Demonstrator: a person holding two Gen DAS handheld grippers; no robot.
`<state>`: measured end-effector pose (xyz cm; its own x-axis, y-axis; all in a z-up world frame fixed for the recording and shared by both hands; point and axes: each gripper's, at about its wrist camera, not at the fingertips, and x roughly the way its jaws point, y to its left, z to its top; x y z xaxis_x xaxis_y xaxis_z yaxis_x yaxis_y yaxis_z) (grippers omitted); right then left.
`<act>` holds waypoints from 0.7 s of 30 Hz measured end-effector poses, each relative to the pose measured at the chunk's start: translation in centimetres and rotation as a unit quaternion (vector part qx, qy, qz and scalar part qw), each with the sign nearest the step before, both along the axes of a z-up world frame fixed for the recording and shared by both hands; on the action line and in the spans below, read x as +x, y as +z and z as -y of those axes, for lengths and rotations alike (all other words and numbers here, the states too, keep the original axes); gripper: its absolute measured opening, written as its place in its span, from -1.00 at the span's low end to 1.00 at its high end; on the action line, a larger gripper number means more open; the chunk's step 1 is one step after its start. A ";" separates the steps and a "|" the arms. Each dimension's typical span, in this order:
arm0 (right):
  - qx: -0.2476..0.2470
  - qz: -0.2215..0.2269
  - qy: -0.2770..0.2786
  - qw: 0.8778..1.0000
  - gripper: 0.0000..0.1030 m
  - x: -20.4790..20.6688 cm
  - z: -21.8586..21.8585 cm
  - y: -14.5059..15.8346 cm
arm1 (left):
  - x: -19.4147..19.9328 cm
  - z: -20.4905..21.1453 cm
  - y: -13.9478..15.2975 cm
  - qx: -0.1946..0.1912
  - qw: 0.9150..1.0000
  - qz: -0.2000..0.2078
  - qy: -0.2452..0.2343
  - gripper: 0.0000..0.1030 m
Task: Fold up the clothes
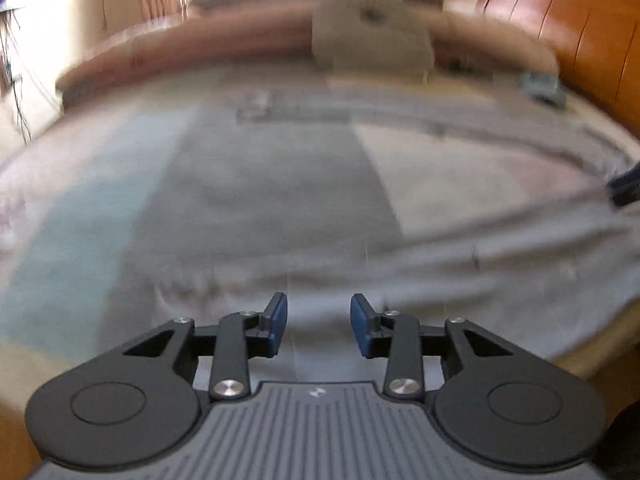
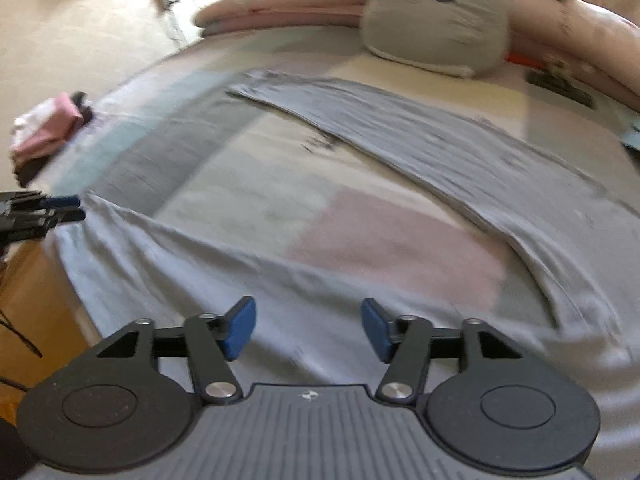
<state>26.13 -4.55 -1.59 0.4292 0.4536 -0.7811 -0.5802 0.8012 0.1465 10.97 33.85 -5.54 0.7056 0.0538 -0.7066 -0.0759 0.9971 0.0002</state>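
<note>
- On the bed (image 2: 248, 208), a grey garment (image 2: 460, 152) lies spread out, one long section running toward the far side, another along the near edge; both views are motion-blurred.
- Left gripper (image 1: 319, 326): jaws parted, blue pads (image 1: 278, 320) holding nothing, poised above the garment's near edge.
- Right gripper (image 2: 308, 328): jaws wide apart, empty, over the near grey fabric.
- Grey pillow (image 2: 436, 24) rests at the far side, against pink bedding (image 2: 280, 12).
- Small heap of pink and dark clothes (image 2: 48, 128) sits at the bed's left edge.
</note>
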 end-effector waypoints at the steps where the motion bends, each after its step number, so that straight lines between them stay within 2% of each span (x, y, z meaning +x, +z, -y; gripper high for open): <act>1: -0.009 0.002 -0.016 1.000 0.32 -0.4 0.8 -0.2 | -0.2 -0.2 -0.4 -0.008 1.000 -0.010 0.012 -0.23; 3: -0.016 0.001 -0.049 0.999 0.34 -1.1 2.8 -0.5 | -0.6 -0.4 -1.1 -0.020 0.999 -0.028 0.032 -0.28; 6: -0.010 0.003 -0.106 0.994 0.37 -1.2 5.7 -0.7 | 0.1 0.9 -0.7 -0.017 0.999 -0.027 0.019 -0.29; 12: 0.032 0.012 -0.200 0.979 0.37 2.4 9.9 -1.8 | 1.4 3.4 0.3 -0.010 1.000 -0.023 -0.008 -0.20; 17: 0.069 -0.024 -0.217 0.973 0.39 5.5 11.3 -3.9 | 2.5 5.4 1.1 -0.006 0.999 -0.020 -0.025 -0.18; 18: 0.077 -0.023 -0.213 0.974 0.46 5.9 11.3 -4.2 | 2.7 5.8 1.2 -0.006 0.999 -0.019 -0.026 -0.18; 19: 0.085 -0.019 -0.208 0.974 0.62 6.3 11.2 -4.4 | 2.9 6.1 1.4 -0.006 0.999 -0.018 -0.026 -0.18; 21: 0.086 -0.011 -0.204 0.975 0.63 7.1 10.9 -4.4 | 3.3 6.9 1.8 -0.005 0.999 -0.016 -0.027 -0.18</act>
<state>33.25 -15.46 -5.95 0.5852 0.3737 -0.7196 -0.2128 0.9271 0.3085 14.23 26.99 -3.75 0.6836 0.0078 -0.7298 -0.0211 0.9997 -0.0091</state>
